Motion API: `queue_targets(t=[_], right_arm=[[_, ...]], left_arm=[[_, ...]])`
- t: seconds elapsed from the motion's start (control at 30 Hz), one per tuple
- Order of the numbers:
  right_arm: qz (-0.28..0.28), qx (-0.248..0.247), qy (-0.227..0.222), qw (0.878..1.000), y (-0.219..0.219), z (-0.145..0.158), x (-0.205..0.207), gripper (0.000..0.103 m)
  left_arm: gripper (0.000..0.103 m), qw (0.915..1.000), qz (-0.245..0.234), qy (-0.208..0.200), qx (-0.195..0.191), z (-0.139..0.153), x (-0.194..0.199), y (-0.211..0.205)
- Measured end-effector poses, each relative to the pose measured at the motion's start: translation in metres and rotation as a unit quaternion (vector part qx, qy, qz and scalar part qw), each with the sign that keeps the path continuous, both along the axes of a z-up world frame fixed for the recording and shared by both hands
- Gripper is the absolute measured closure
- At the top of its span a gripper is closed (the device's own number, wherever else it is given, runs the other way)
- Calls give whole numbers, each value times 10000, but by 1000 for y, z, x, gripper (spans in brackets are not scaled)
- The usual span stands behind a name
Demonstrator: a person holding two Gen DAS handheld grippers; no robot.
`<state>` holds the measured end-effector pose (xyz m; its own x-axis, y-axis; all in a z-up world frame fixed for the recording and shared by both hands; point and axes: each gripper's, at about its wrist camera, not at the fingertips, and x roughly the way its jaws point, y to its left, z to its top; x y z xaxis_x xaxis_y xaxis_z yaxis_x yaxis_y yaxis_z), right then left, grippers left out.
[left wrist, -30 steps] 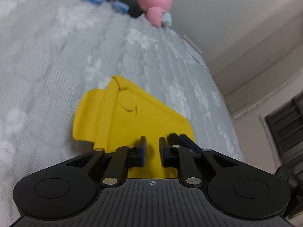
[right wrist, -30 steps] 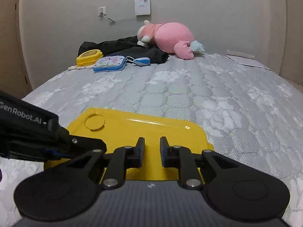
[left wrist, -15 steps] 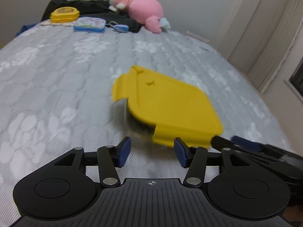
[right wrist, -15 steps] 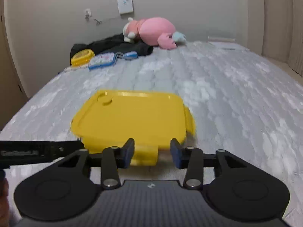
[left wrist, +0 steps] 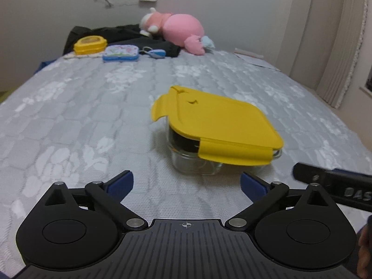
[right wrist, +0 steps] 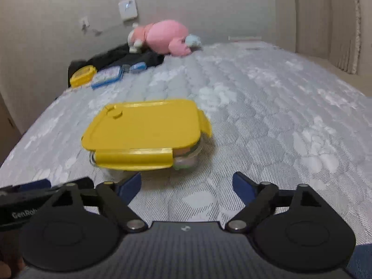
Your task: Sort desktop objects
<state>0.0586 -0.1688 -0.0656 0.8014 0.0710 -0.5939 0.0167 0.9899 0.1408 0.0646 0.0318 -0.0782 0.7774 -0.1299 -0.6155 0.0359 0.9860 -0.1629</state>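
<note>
left tool: jaws opening, gripping nothing | yellow-lidded glass container: sitting on bed, just beyond the tool

Two matching black hand-held grippers.
Left gripper and right gripper each have blue finger pads, silver pivot screws, round side discs and a ribbed grey deck behind; white lettering marks each side.

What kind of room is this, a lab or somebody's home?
Most likely a bedroom at home. The work surface is a quilted grey mattress, a pink plush toy lies by the wall, and curtains hang at the side. A glass container with a yellow lid sits on the mattress.
</note>
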Motion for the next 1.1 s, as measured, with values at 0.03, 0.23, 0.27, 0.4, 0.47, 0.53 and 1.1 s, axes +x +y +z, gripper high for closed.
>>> queue_targets(t=[0.03,0.23,0.27,0.4,0.47,0.53,1.1], right_arm=[[15,-35,-63,10000,1,1,-3,8],[180,-273,-324,9989,6,7,-18,5],[208,-295,-351,9987,6,8,-20,5],[261,-267,-447,9983,8,12,-28,4],[270,-240,-506,9981,8,14,-31,4],[283,-250,-562,9977,9,14,-34,4],[-14,18,-267,9996,-3,9,-30,1]], left_arm=[[0,10000,69,1,44,0,-1,0],[0,9986,424,154,-274,-2,-10,13],[0,9984,432,154,-333,-2,-11,15],[0,9990,348,71,-278,3,-19,12],[0,9996,266,74,-74,5,-21,5],[0,9996,197,103,183,7,-22,-3],[0,9985,69,47,543,12,-29,-12]])
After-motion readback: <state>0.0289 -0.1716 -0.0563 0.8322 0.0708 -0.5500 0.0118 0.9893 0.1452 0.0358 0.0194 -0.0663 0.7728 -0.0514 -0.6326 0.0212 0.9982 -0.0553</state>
